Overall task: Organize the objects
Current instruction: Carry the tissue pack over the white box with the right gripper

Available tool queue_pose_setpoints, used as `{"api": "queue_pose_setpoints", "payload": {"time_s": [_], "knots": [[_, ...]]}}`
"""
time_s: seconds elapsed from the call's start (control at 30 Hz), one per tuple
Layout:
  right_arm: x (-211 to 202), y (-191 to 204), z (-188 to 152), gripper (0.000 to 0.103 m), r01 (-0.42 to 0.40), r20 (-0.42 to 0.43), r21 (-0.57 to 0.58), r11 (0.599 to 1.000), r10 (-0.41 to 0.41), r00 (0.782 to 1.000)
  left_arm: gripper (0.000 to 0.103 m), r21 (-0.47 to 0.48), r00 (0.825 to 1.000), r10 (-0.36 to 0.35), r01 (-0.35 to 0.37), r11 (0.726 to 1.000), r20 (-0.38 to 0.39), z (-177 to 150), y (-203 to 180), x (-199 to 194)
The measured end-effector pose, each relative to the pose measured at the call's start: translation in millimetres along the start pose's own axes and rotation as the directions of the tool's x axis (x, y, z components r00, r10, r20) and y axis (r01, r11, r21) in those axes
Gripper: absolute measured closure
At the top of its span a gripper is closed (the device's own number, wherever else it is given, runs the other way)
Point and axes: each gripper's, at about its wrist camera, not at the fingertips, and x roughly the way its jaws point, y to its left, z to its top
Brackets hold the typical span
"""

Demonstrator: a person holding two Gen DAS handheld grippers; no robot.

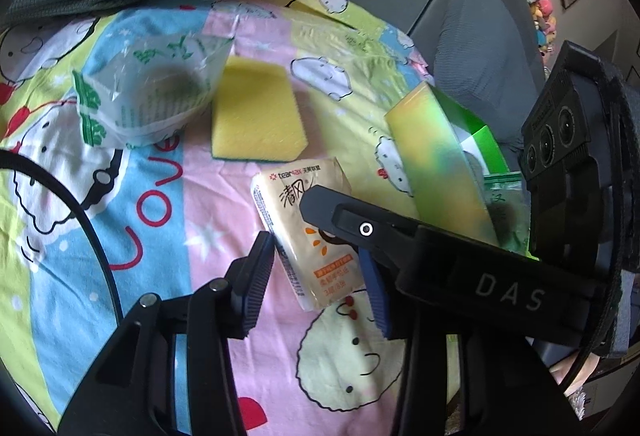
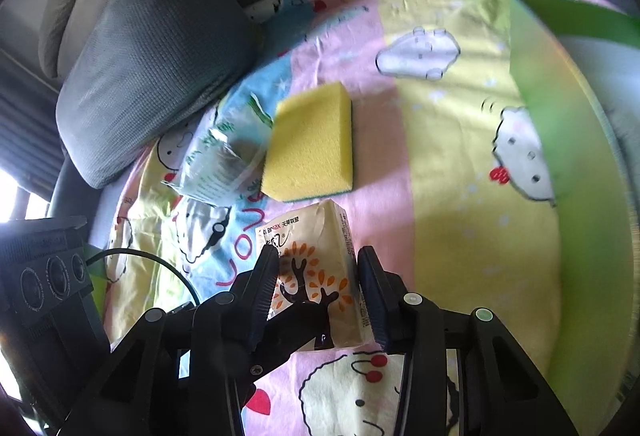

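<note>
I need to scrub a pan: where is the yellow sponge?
The yellow sponge lies on the cartoon bedsheet, beside the clear plastic bag.

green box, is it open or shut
Open. The left wrist view shows the green box with its top uncovered, its white inside visible and a green flap sticking out at the far end. What lies inside cannot be told.

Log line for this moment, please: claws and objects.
left claw: shut on tissue pack | right claw: shut on same pack | sponge, plastic bag: lying on sheet, untouched | green box: open
</note>
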Motion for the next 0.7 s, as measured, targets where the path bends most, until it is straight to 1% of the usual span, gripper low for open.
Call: {"api": "queue_pose_setpoints", "payload": {"time_s": [0.2,0.33,0.57,0.7], "knots": [[-26.2,5.9,-0.3,0.060,0.024,0.068,-0.030,0.999,-0.022,0.997,0.062,0.059,0.998,-0.028,0.025,0.998,0.054,-0.5,-18.0,-15.5],[-45.1,10.3,-2.2,0.060,0.048,0.124,-0.041,0.998,-0.042,0.991,0.062,0.100,0.995,-0.054,0.045,0.994,0.088,-1.3,-32.1,-24.4],[-79.3,8.3,-8.2,0.060,0.098,0.215,-0.036,0.995,-0.088,0.973,0.062,0.158,0.984,-0.130,0.110,0.981,0.118,-2.2,-56.6,-30.2],[-96.6,4.0,-12.6,0.060,0.131,0.261,-0.017,0.991,-0.122,0.958,0.062,0.192,0.974,-0.185,0.158,0.969,0.134,-3.6,-69.9,-30.1]]}}
